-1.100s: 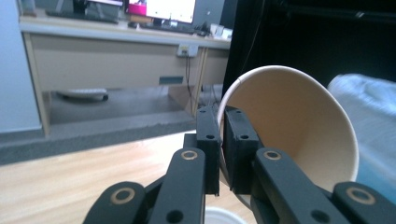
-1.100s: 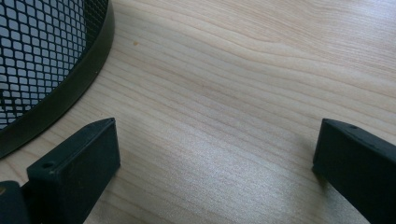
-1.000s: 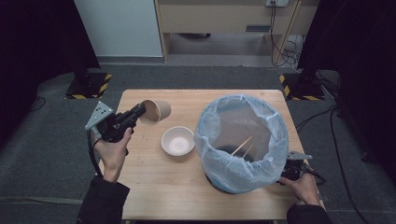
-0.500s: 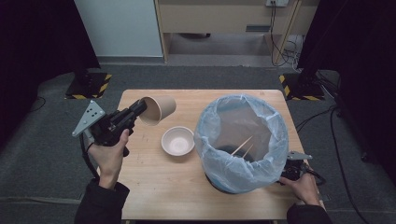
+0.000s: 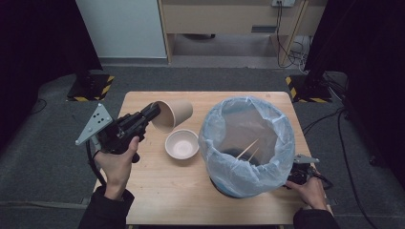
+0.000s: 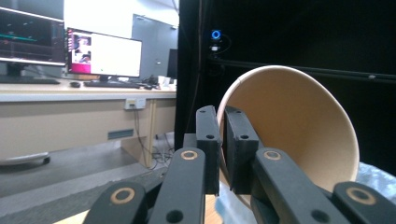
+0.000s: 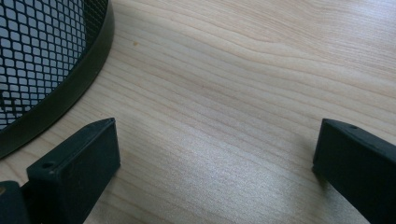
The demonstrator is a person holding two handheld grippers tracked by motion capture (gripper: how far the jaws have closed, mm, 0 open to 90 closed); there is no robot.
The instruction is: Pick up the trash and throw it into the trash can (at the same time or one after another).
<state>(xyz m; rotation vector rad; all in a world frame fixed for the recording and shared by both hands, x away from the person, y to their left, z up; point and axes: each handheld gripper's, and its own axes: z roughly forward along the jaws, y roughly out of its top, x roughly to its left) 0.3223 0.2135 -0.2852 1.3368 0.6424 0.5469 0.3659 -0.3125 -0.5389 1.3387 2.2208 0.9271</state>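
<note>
Wooden and pale, the desk point(image 5: 172, 191) stands on a grey floor in a dark room. On it sits a big mesh bin point(image 5: 246, 143) with a thin blue bag inside, and two sticks point(image 5: 248, 150) lie in the bag. Left of the bin is a small white bowl point(image 5: 181, 144). The left tongs point(image 5: 152, 112) are clamped on the rim of a brown paper cup point(image 5: 173, 114), held tipped on its side above the desk. This cup looks light and thin, so a hard squeeze could crush it; the rim is the best place to hold. The right tongs point(image 7: 215, 158) are wide apart, low over the desk just beside the bin.
</note>
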